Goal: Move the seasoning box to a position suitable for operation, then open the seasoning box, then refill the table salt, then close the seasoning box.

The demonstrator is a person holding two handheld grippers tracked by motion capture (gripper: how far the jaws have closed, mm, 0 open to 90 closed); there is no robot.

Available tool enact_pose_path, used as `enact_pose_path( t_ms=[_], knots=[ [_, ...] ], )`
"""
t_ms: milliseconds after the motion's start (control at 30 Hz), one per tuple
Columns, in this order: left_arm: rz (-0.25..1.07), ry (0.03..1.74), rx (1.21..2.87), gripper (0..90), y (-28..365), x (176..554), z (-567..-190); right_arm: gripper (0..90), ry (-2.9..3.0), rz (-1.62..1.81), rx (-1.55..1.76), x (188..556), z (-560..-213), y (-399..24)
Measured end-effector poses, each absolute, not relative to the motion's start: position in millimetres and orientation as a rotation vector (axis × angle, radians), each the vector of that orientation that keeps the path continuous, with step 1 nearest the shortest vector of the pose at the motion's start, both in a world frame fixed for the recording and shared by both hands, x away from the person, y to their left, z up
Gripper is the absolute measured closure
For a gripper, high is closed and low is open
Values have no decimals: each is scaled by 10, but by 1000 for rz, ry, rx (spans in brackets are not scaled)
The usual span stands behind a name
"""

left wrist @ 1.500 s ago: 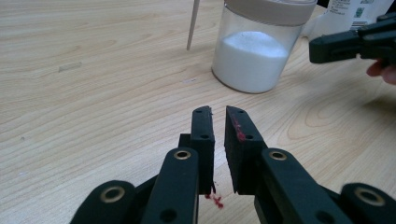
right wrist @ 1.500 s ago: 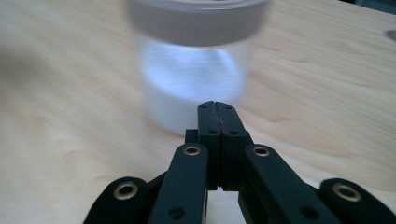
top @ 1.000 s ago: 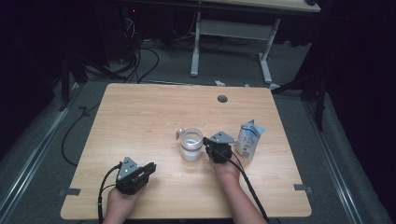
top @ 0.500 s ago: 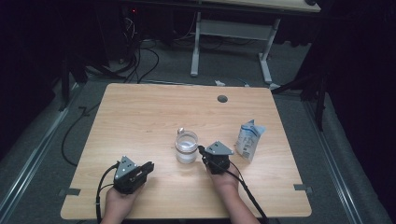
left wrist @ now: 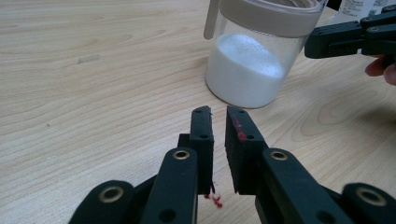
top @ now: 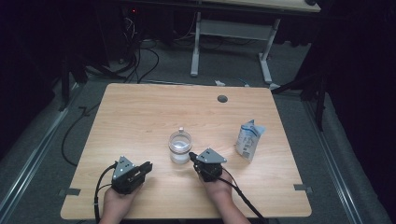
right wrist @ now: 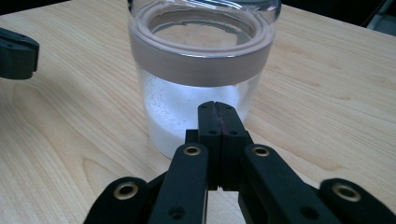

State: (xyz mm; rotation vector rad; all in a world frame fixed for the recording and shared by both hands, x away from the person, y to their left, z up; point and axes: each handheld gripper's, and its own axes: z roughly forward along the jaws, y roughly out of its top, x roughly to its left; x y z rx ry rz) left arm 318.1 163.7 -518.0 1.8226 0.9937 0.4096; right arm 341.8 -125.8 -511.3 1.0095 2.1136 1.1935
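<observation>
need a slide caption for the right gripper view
Right tongs, shut and empty, point at a clear jar of white powder on the wooden table.

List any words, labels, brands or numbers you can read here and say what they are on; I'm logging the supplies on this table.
Pouch: dark print on its white and blue face, too small and blurred to read.
Jar of white powder: clear wall and pale band, no label or lettering.
Left gripper and right gripper: no lettering on the black jaws.
Nothing legible anywhere.

Jar [top: 180,145] just ahead of right tongs [top: 191,155] — 1 pouch [top: 249,140] to its right, bare tabletop [top: 140,116] beyond left tongs [top: 148,165]
</observation>
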Motion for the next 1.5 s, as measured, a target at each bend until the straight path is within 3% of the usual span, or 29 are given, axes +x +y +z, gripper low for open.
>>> enact_pose_path(
  t_ms=[300, 667, 1033, 1300, 1500],
  knots=[
    [433, 1017, 1826, 771, 1707, 3185, -5215, 900, 2099, 1174, 1000, 3356, -5066, -1378],
    [458, 1069, 1782, 577, 1911, 3237, -5196, 895, 2034, 1066, 1083, 3167, -5065, -2140],
    [515, 1105, 1811, 521, 1986, 3245, -5212, 796, 2018, 1053, 1188, 3000, -5201, -2599],
    [581, 1118, 1890, 467, 2087, 3212, -5237, 620, 2047, 1081, 1225, 2966, -5250, -2626],
    [583, 1135, 1870, 467, 2143, 3203, -5222, 595, 2051, 1097, 1222, 2948, -5226, -2615]
  ],
)
